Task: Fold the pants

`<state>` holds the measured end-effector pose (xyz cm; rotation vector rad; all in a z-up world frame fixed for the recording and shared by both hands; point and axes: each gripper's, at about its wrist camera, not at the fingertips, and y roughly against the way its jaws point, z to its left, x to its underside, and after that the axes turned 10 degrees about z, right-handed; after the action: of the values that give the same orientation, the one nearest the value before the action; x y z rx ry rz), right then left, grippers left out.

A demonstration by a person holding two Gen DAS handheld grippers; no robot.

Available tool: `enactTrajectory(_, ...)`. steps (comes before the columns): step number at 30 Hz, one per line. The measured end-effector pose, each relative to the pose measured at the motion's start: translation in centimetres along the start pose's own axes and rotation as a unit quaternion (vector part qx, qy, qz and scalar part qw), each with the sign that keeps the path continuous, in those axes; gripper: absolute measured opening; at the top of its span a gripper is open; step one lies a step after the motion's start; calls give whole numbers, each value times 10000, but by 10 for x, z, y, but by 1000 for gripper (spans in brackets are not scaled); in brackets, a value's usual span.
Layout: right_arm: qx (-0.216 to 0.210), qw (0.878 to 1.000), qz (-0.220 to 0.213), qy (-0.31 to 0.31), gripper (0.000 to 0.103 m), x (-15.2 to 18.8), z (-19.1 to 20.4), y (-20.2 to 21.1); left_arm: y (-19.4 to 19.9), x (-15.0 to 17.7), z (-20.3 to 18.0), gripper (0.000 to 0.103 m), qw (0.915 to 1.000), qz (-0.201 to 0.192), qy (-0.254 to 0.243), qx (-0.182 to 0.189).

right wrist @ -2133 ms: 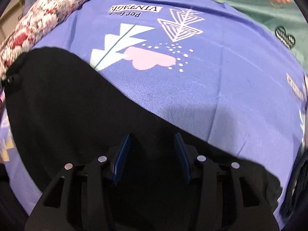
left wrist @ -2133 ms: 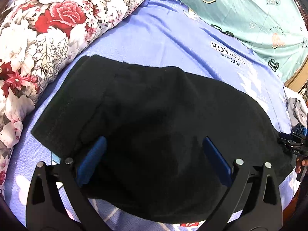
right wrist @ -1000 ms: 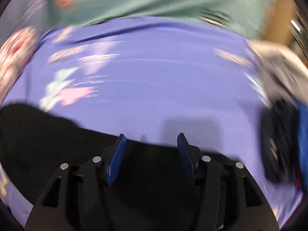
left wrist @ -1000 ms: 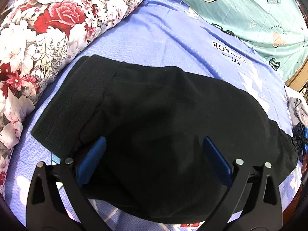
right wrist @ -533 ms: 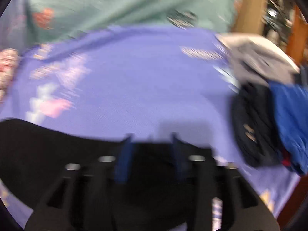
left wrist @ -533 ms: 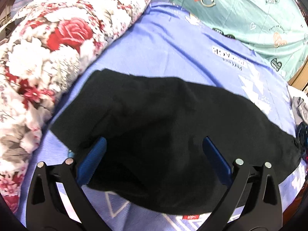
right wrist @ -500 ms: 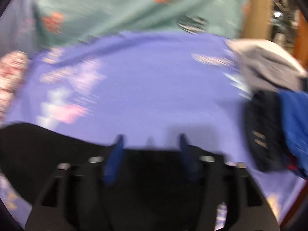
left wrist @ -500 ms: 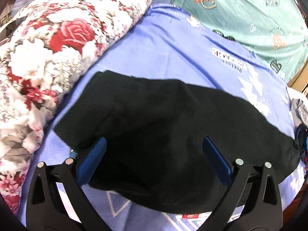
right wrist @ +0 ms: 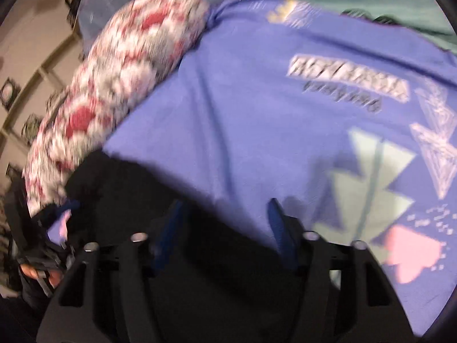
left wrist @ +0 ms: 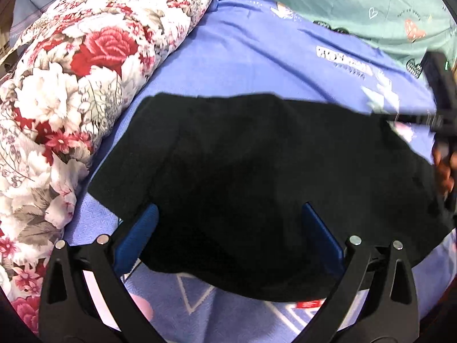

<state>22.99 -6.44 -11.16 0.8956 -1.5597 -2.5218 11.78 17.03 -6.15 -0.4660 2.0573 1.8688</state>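
While the left wrist view looks down over a bed, the black pants (left wrist: 257,177) lie spread on the purple printed bedsheet (left wrist: 257,48), running from beside the floral quilt (left wrist: 80,74) on the left to the right edge of the picture. The left gripper (left wrist: 228,228) has its jaws standing wide apart over the near part of the pants, its blue pads (left wrist: 137,234) on either side of the cloth without pinching it; nothing is held. At the far right the right gripper (left wrist: 440,114) shows as a dark blur above the pants' right end, with part of a hand (left wrist: 444,168) below it. A teal patterned sheet (left wrist: 357,3) lies at the far side.

In the right wrist view, heavily blurred, the right gripper (right wrist: 225,223) hangs over the far edge of the pants (right wrist: 200,257), its jaws about half open and just closing further. The dark cloth sits between and below the fingers (right wrist: 281,234), but whether the pads press on it I cannot tell. The bedsheet (right wrist: 257,108) fills the far and right side, the quilt (right wrist: 114,85) the left. At the near left the left gripper (right wrist: 42,251) is dimly seen.
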Motion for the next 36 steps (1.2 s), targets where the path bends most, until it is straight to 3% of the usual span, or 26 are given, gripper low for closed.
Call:
enactTrajectory(3, -185, 9991, 92, 358, 45, 22, 18, 4, 20, -12, -9, 101, 9995, -301, -81, -38)
enactTrajectory(7, -338, 9968, 124, 715, 44, 49, 35, 8, 35, -40, -45, 101, 9957, -689, -368, -490)
enactTrajectory(12, -307, 9971, 152, 678, 45, 64, 32, 5, 7, -68, -96, 101, 9945, -493, -878, -275)
enactTrajectory(16, -156, 9955, 222, 907, 46, 72, 42, 0, -24, -69, -122, 101, 9924, -199, -1089, -544)
enactTrajectory(20, -276, 9936, 314, 1045, 52, 69, 43, 2, -58, -60, -113, 101, 9921, 452, -1035, -539)
enactTrajectory(23, -461, 9943, 101, 953, 53, 58, 34, 18, -68, -56, -93, 101, 9953, 650, -723, -30)
enactTrajectory(28, -282, 9978, -192, 567, 51, 30, 23, 23, -67, -44, -93, 101, 9955, 481, -820, 6)
enactTrajectory(31, -309, 9972, 66, 675, 38, 20, 35, 5, -65, -43, -91, 101, 9957, 468, -802, 41)
enactTrajectory(36, -282, 9947, 368, 923, 35, 23, 56, -13, -65, -44, -91, 101, 9957, 427, -821, 79)
